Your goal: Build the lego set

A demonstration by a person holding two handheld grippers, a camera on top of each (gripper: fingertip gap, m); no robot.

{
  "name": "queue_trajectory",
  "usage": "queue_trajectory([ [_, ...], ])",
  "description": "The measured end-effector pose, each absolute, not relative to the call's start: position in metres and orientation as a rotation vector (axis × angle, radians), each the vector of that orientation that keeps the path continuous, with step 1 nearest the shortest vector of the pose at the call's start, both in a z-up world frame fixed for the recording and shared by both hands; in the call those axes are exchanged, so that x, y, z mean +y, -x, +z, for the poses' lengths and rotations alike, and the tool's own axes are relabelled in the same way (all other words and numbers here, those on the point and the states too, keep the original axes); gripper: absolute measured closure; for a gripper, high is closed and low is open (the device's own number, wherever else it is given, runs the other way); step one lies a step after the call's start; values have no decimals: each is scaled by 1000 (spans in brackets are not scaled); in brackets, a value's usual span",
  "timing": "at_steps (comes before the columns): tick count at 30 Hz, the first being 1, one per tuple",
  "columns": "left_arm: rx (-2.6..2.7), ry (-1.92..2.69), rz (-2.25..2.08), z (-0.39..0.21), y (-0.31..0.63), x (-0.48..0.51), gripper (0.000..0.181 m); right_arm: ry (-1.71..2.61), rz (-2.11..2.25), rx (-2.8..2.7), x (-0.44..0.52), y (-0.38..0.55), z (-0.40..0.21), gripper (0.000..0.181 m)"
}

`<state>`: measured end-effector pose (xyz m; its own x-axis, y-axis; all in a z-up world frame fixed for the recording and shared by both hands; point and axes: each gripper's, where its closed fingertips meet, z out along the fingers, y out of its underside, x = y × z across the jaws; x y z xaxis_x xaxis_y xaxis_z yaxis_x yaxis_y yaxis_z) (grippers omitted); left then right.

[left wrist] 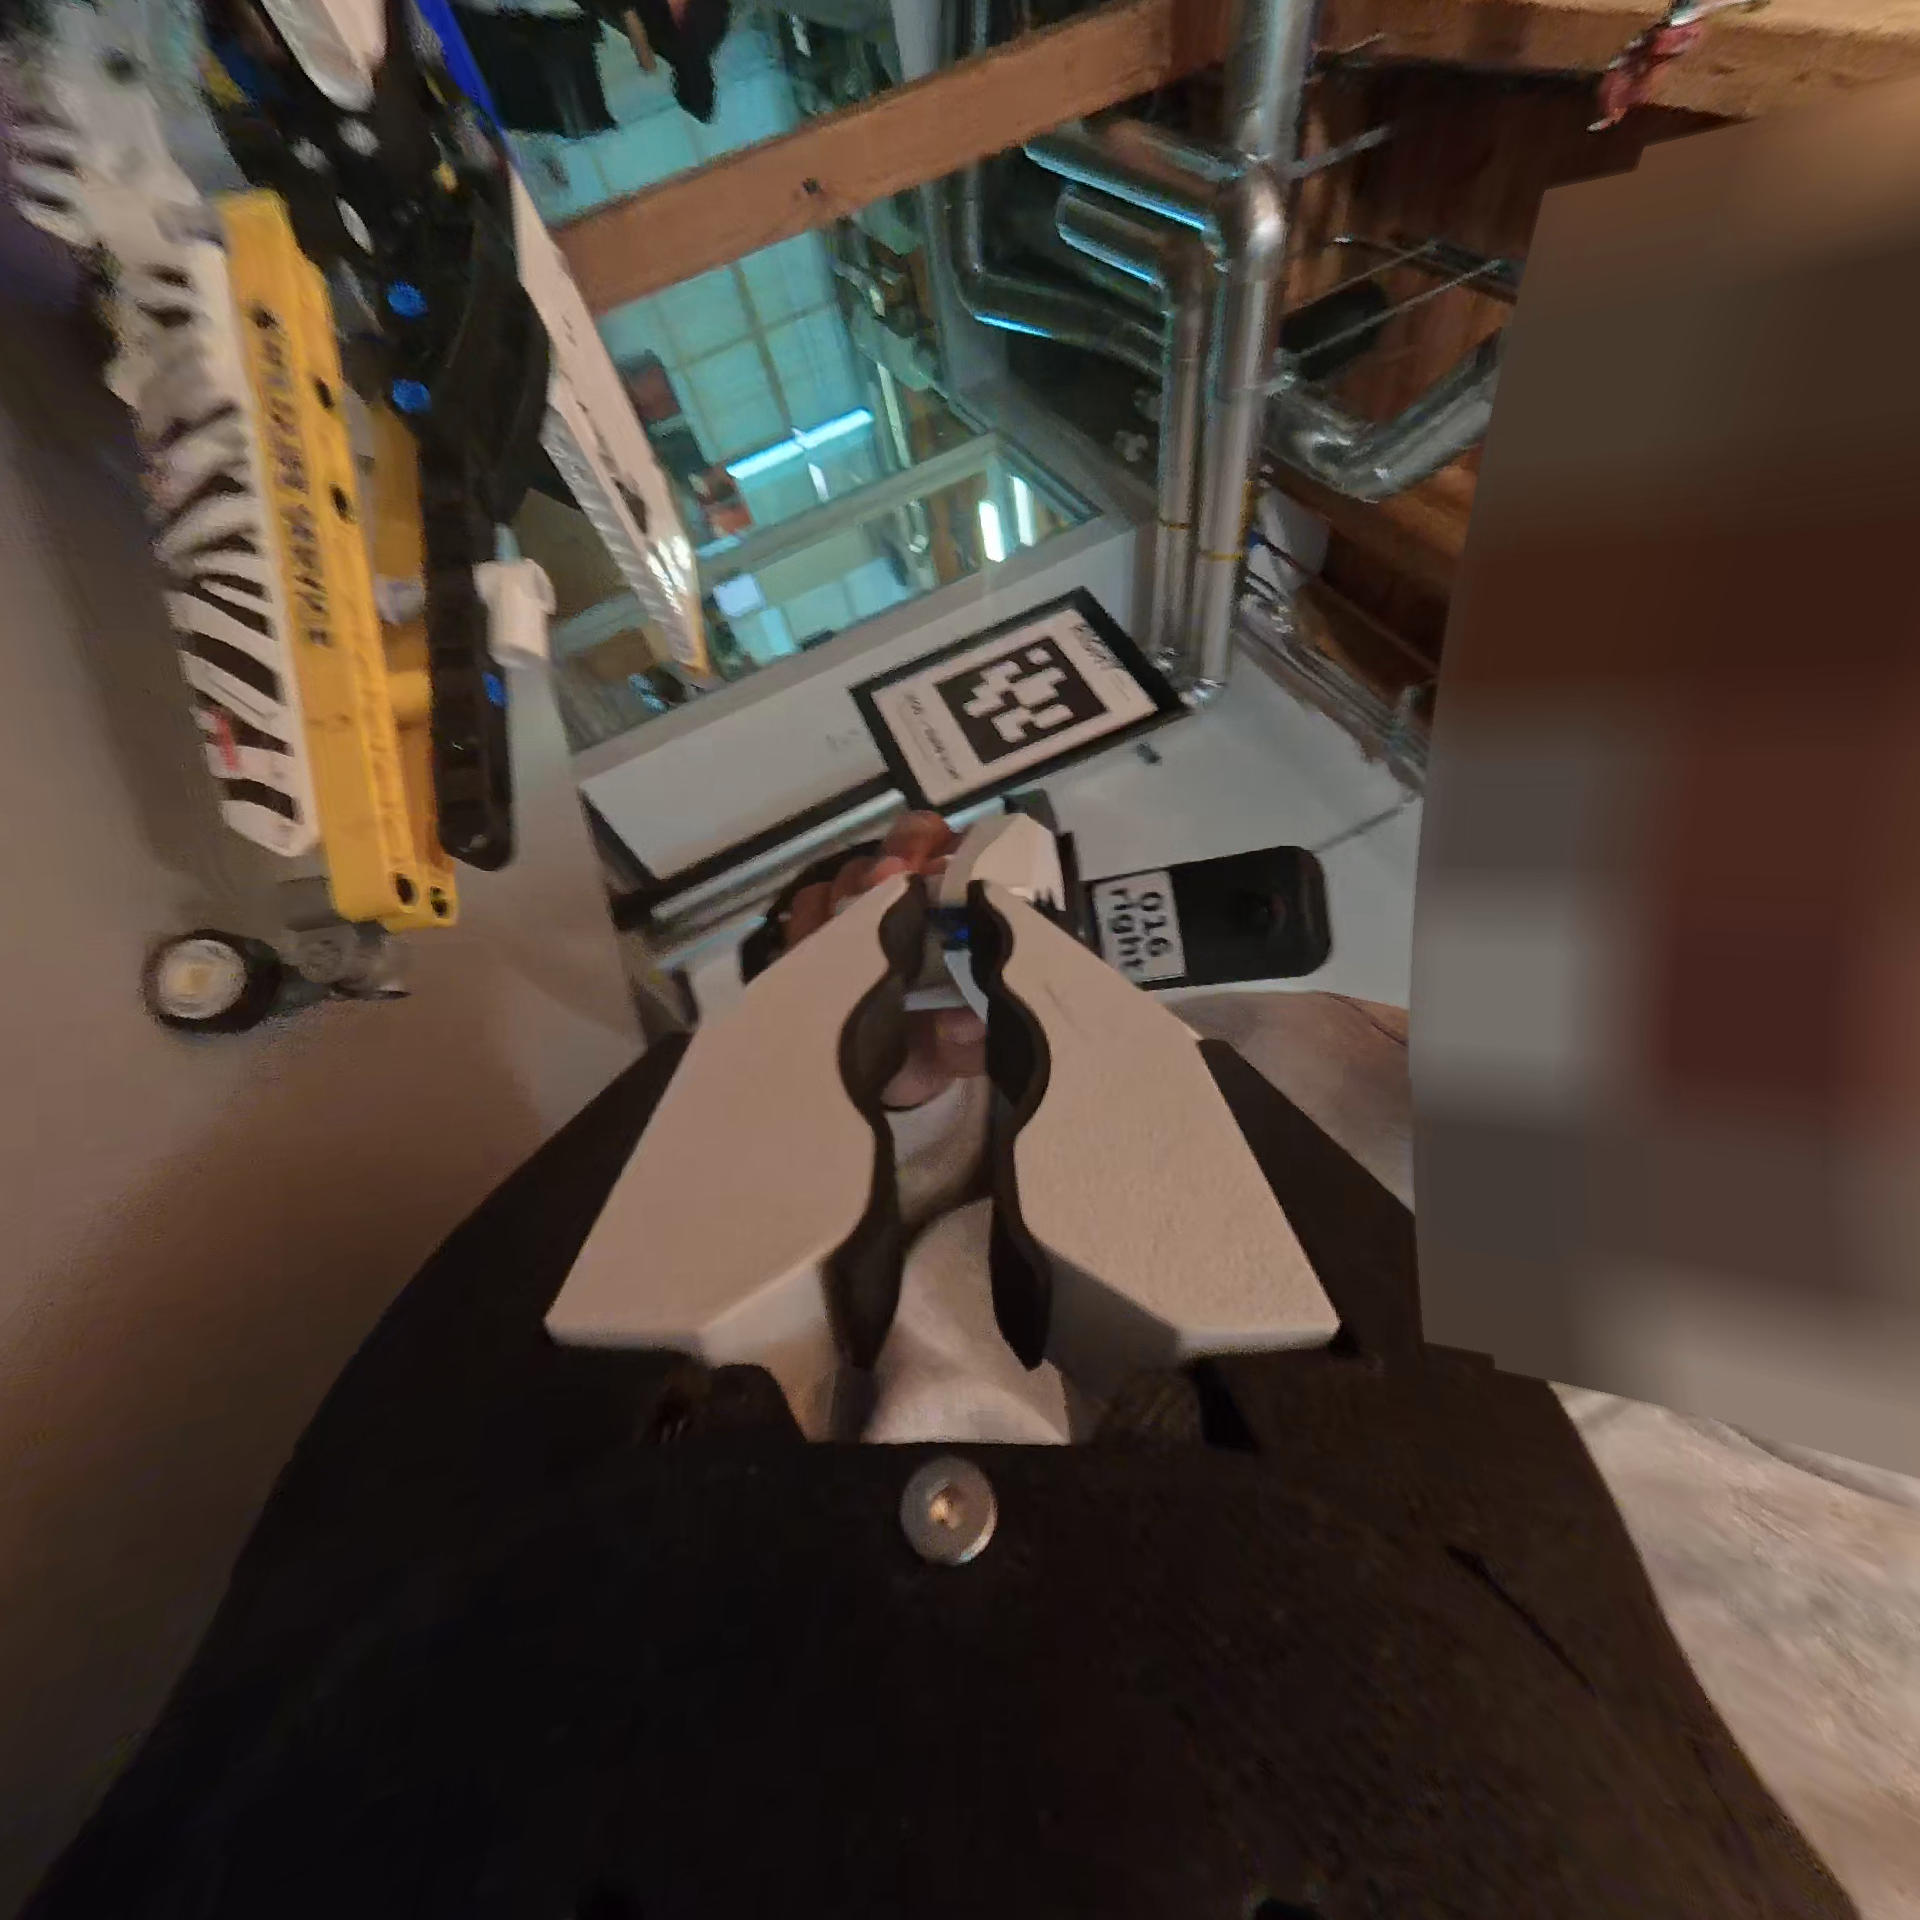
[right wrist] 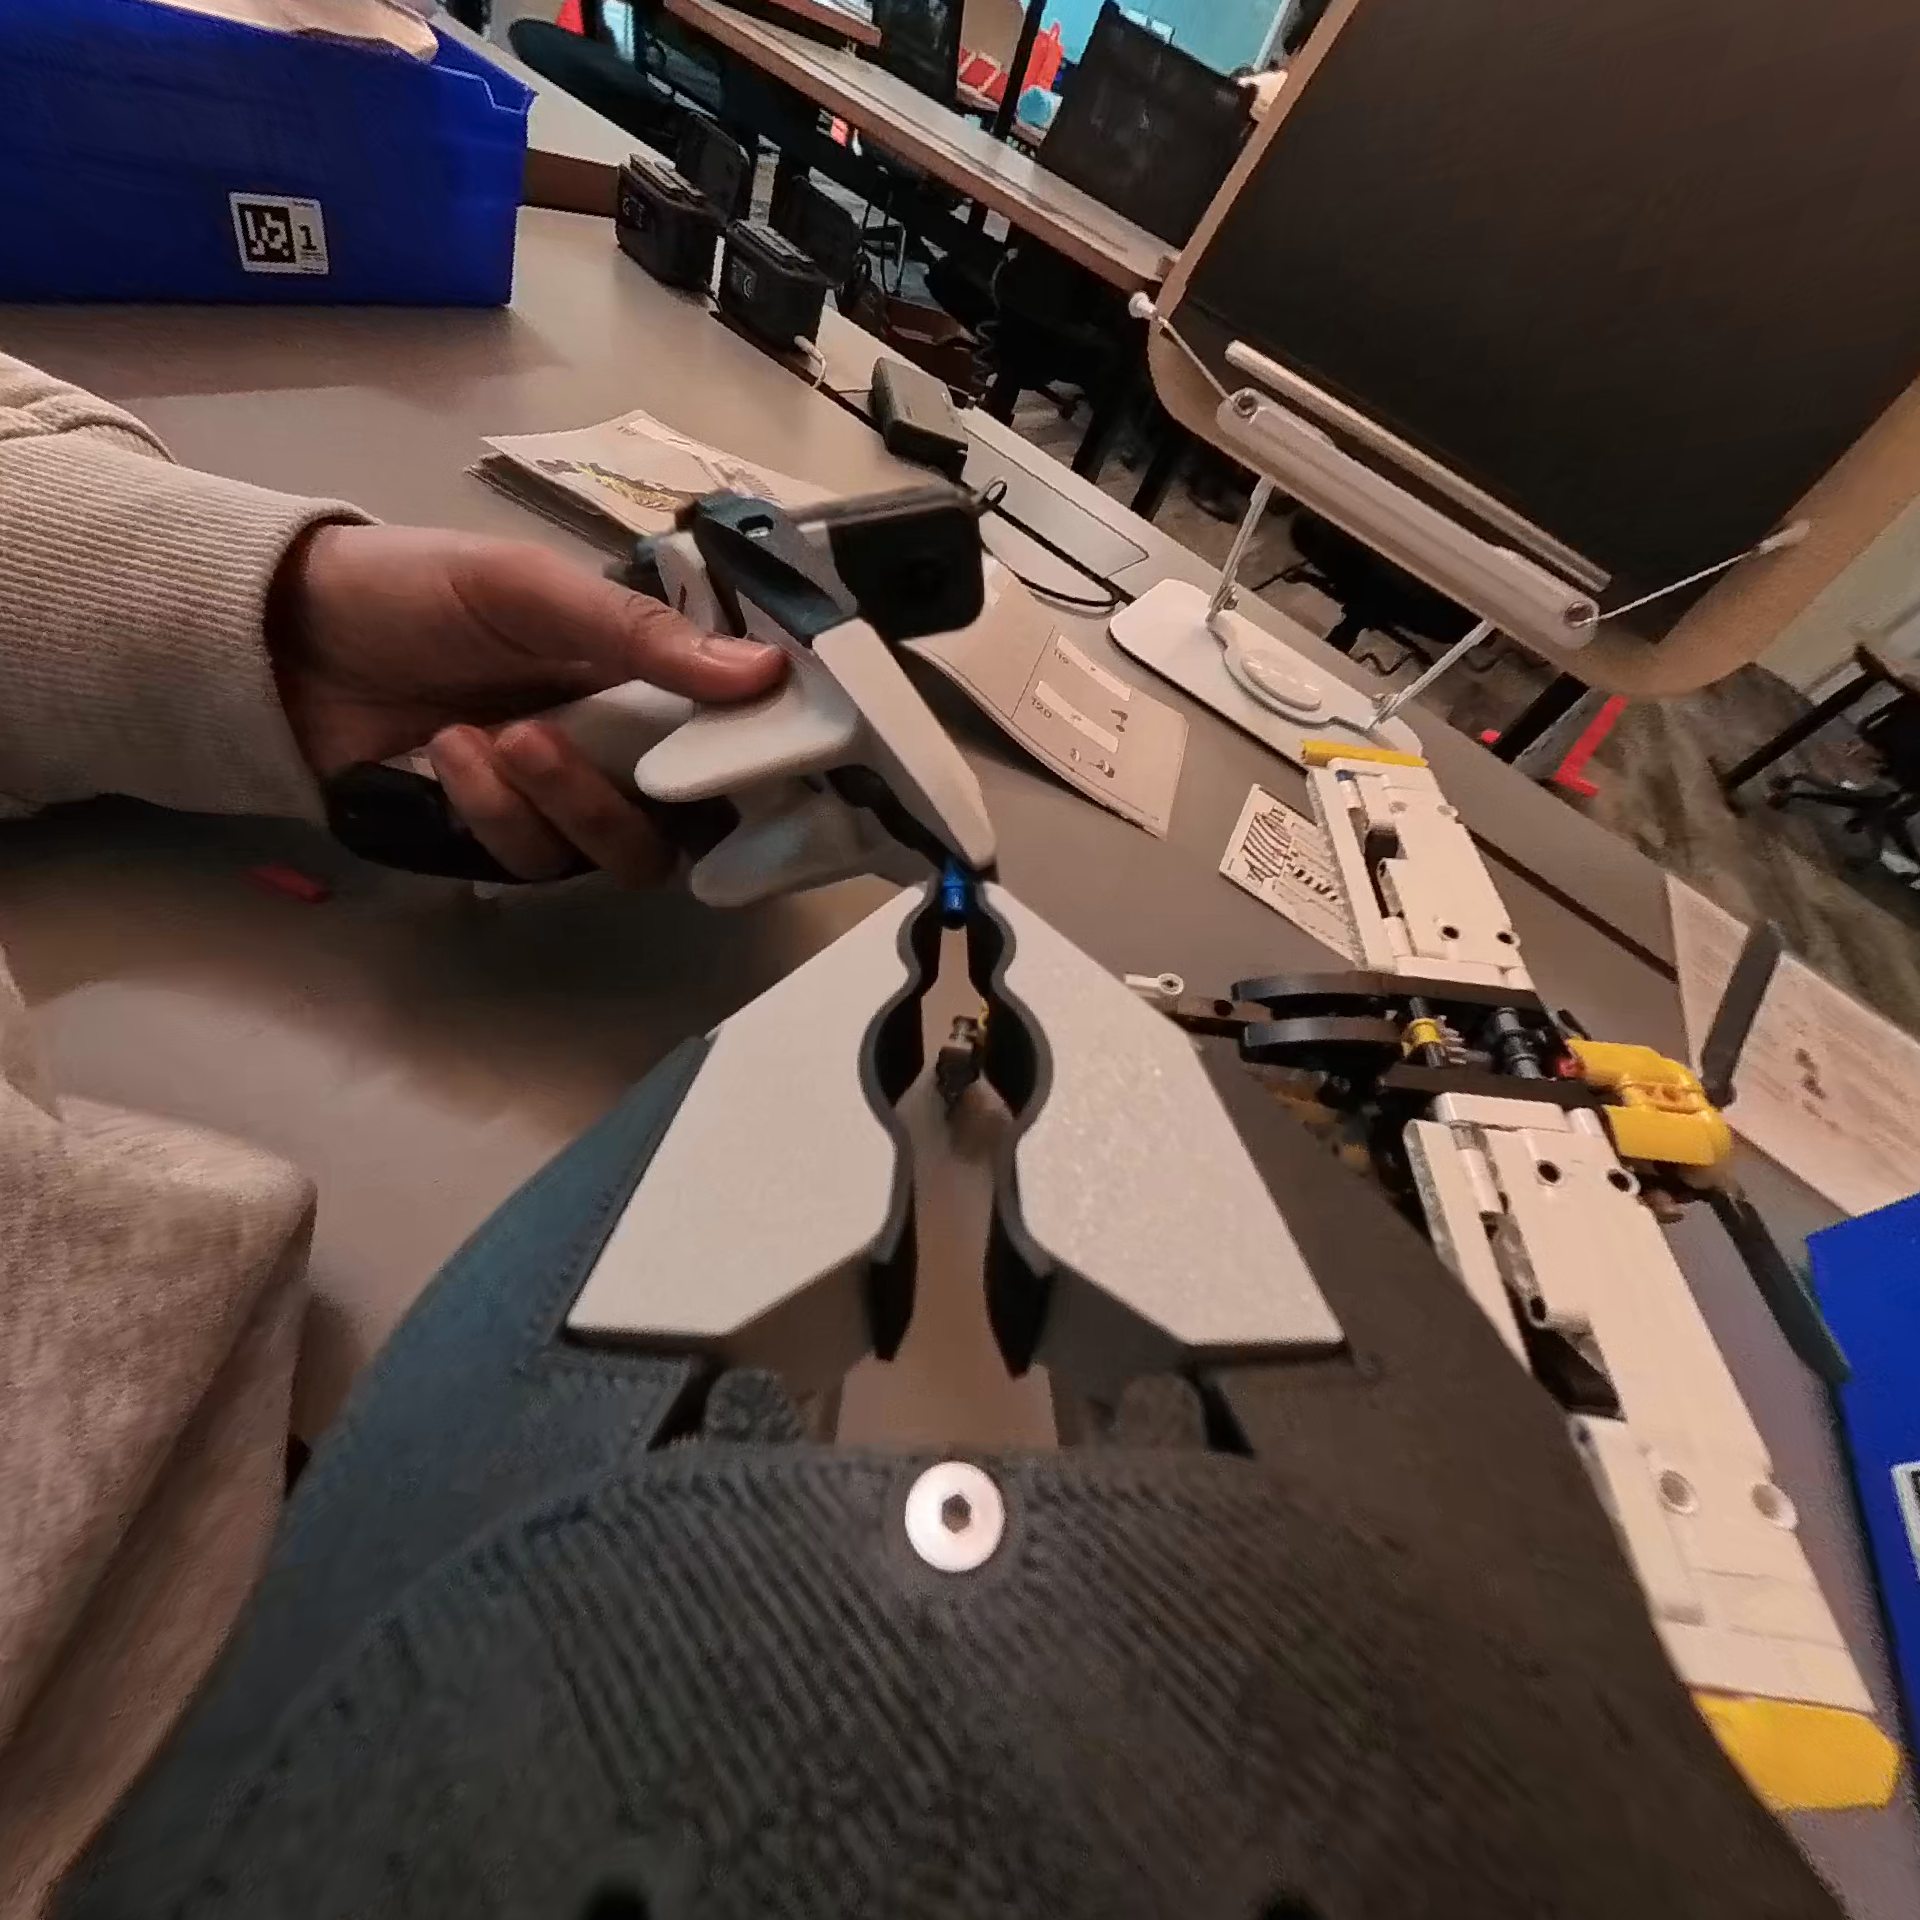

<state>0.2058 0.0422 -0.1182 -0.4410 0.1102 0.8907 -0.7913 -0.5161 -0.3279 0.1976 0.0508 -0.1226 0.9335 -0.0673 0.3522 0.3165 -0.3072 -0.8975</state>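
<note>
My left gripper (left wrist: 948, 906) is shut on a small white Lego piece (left wrist: 964, 971) that has a blue pin (left wrist: 954, 932) in it. My right gripper (right wrist: 954, 902) is shut on the blue pin (right wrist: 954, 896), tip to tip with the left gripper (right wrist: 971, 854), which a hand (right wrist: 468, 644) holds above the table. The right gripper's white tips (left wrist: 1023, 852) show just beyond the piece. The white, black and yellow Lego plane (right wrist: 1507, 1143) lies on the table to the right; it also shows at the upper left of the left wrist view (left wrist: 312, 582).
An open instruction booklet (right wrist: 1081, 707) and a sticker sheet (right wrist: 1283, 862) lie behind the grippers. A blue bin (right wrist: 260, 156) stands far left, another blue box (right wrist: 1875, 1403) at the right edge. A monitor stand (right wrist: 1247, 644) is at the back. A loose wheel (left wrist: 197, 982) lies near the plane.
</note>
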Motion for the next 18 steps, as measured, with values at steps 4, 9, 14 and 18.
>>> queue_trajectory([
  [4,-1161,-1320,2110,-126,-219,60,140,1881,-339,-95,48,-210,-131,178],
  [9,-1435,-1559,2103,-152,-232,75,131,2008,-154,135,49,-234,-173,178],
  [14,-1524,-1708,1969,-175,-239,70,149,2011,-113,190,52,-239,-181,178],
  [18,-1562,-1702,1930,-178,-237,65,156,1986,-124,168,56,-238,-179,178],
])
